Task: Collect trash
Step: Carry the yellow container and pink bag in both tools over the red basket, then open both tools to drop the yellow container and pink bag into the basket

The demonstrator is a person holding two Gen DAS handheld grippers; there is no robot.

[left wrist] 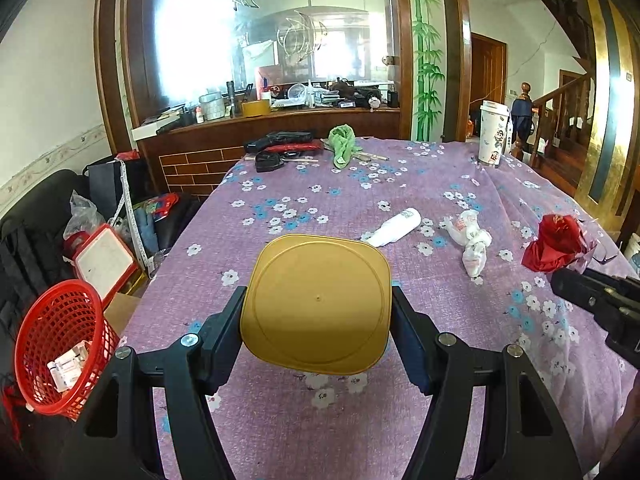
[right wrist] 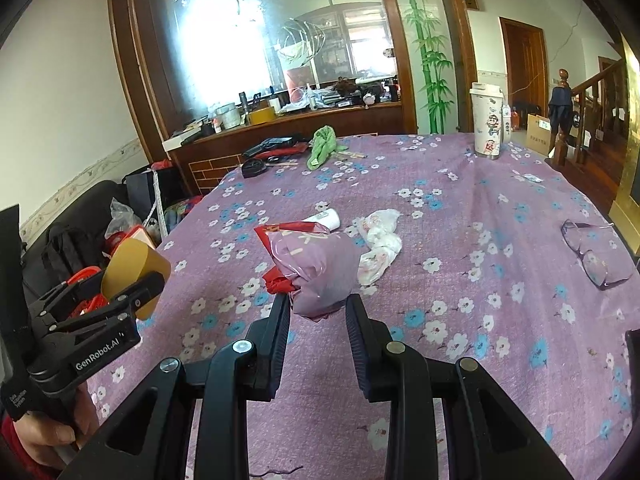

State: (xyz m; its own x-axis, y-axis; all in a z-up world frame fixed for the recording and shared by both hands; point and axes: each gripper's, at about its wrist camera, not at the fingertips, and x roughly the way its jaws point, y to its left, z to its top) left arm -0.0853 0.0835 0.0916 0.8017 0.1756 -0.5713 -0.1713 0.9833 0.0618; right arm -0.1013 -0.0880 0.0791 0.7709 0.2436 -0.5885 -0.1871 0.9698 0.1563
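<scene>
My left gripper [left wrist: 318, 312] is shut on a yellow square container [left wrist: 316, 304] and holds it above the purple flowered tablecloth [left wrist: 280, 420]; it also shows in the right wrist view [right wrist: 132, 276]. My right gripper [right wrist: 318, 308] is shut on a crumpled red and pink plastic bag [right wrist: 316, 268], which also shows in the left wrist view [left wrist: 556, 244]. A white tube [left wrist: 396, 227] and a crumpled white bag [left wrist: 472, 240] lie on the cloth beyond. A red mesh trash basket [left wrist: 60, 344] stands on the floor at the left with some trash in it.
A white tumbler [left wrist: 493, 133], a green cloth [left wrist: 342, 144] and black items [left wrist: 280, 146] sit at the table's far side. Glasses [right wrist: 592, 252] lie at the right. Bags and a red-framed board [left wrist: 104, 264] crowd the floor at the left.
</scene>
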